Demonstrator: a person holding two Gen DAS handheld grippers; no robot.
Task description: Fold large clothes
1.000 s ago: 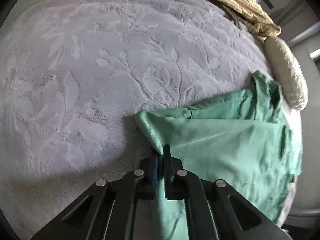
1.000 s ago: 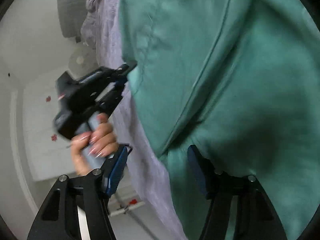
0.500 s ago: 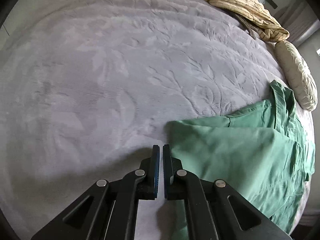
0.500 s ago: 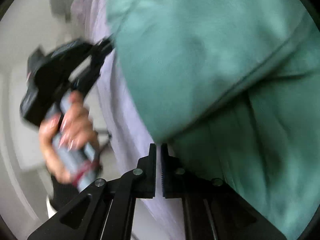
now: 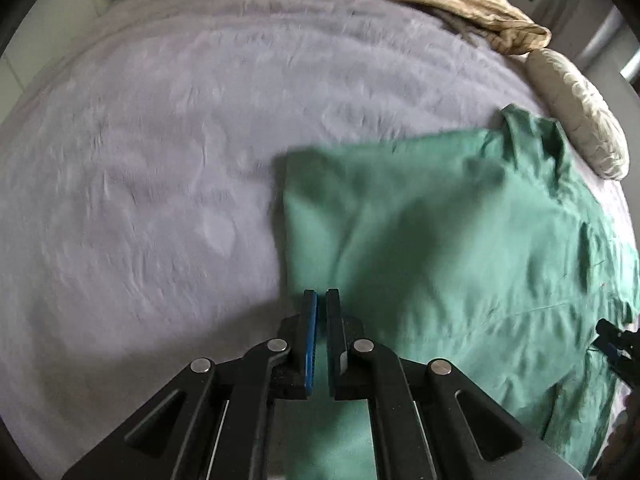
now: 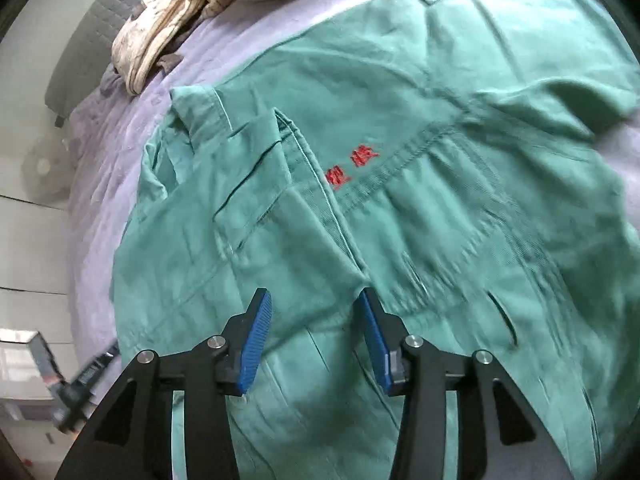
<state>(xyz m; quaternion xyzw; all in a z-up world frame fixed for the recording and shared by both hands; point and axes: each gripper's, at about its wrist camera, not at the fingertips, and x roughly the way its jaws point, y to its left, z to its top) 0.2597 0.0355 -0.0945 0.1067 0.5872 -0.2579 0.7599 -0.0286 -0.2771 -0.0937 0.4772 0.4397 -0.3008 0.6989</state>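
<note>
Now the left gripper point(image 5: 321, 298) hangs empty over the green shirt point(image 5: 440, 240), jaws pressed together; a second ago they pinched the shirt's folded edge. The shirt lies spread on the lilac bedspread point(image 5: 160, 160), collar toward the cream pillow point(image 5: 576, 128). The right gripper point(image 6: 316, 304), briefly closed half a second back, has swung over the shirt's front, and its jaws are opening with nothing between them.
</note>
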